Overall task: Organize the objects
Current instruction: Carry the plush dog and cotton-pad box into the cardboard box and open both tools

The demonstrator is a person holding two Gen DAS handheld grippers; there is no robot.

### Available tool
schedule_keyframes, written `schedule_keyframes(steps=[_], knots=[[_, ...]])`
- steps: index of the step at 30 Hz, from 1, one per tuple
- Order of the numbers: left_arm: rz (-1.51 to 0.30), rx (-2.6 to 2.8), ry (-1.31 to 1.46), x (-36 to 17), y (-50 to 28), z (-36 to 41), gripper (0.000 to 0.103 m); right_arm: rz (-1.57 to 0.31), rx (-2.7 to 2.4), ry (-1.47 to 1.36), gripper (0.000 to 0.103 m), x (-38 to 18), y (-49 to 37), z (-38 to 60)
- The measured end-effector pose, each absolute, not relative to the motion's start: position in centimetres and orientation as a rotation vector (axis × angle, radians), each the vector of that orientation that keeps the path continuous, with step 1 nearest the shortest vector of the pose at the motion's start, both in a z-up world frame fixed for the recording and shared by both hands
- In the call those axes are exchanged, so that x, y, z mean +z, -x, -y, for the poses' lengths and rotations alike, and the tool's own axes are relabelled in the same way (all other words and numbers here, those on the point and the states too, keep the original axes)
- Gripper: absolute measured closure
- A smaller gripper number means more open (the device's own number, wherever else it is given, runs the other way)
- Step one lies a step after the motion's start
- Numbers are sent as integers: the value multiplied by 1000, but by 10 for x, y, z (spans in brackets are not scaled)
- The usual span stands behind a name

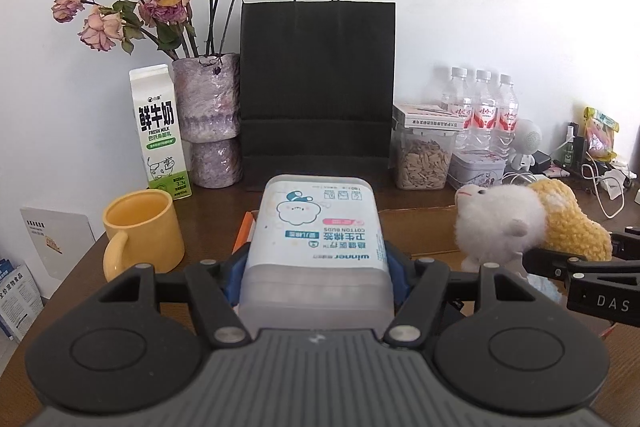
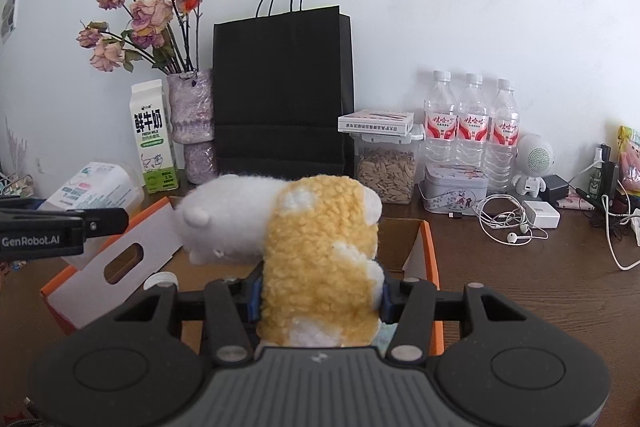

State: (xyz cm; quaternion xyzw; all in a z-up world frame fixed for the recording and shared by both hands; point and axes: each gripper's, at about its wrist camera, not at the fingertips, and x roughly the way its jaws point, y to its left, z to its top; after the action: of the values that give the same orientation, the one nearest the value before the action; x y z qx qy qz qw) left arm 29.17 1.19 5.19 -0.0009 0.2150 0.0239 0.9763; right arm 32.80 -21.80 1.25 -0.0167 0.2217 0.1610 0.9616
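Note:
My left gripper (image 1: 316,267) is shut on a translucent cotton buds box (image 1: 318,227) with a blue and white label, held lengthways above the table. The box also shows at the left of the right wrist view, cotton buds box (image 2: 90,187). My right gripper (image 2: 320,301) is shut on a white and yellow plush toy (image 2: 316,251), its blue pads pressing the yellow body; the white head points left. The plush toy (image 1: 516,223) hangs at the right of the left wrist view. Below both lies an open orange and white cardboard box (image 2: 428,259).
At the back stand a black paper bag (image 1: 318,83), a milk carton (image 1: 160,131), a vase of dried roses (image 1: 208,119), a seed jar (image 2: 386,167), three water bottles (image 2: 472,131) and a tin (image 2: 456,193). A yellow mug (image 1: 140,235) sits left. Earphones and cables (image 2: 516,223) lie right.

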Motion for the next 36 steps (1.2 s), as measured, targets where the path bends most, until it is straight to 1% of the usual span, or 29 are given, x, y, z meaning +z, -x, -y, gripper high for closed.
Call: schedule_keyframes(steps=[9, 17, 19, 20, 21, 22, 23, 36], knots=[[-485, 48, 47, 42, -321, -18, 37, -501, 318, 33, 54, -1, -361, 211], [-532, 42, 47, 31, -331, -20, 36, -521, 321, 31, 53, -10, -365, 211], [-536, 42, 55, 30, -330, -20, 35, -523, 322, 27, 49, -10, -365, 212], [-534, 47, 59, 30, -329, -20, 28, -520, 321, 25, 37, -9, -364, 212], [-530, 49, 57, 30, -329, -20, 12, -518, 321, 23, 26, -9, -364, 213], [-521, 48, 57, 31, -328, -19, 3, -512, 318, 21, 3, -8, -363, 213], [-502, 53, 58, 32, -326, -19, 0, -498, 316, 19, 0, -7, -361, 214], [-499, 58, 54, 34, -325, -19, 0, -488, 311, 12, 0, -3, -357, 216]])
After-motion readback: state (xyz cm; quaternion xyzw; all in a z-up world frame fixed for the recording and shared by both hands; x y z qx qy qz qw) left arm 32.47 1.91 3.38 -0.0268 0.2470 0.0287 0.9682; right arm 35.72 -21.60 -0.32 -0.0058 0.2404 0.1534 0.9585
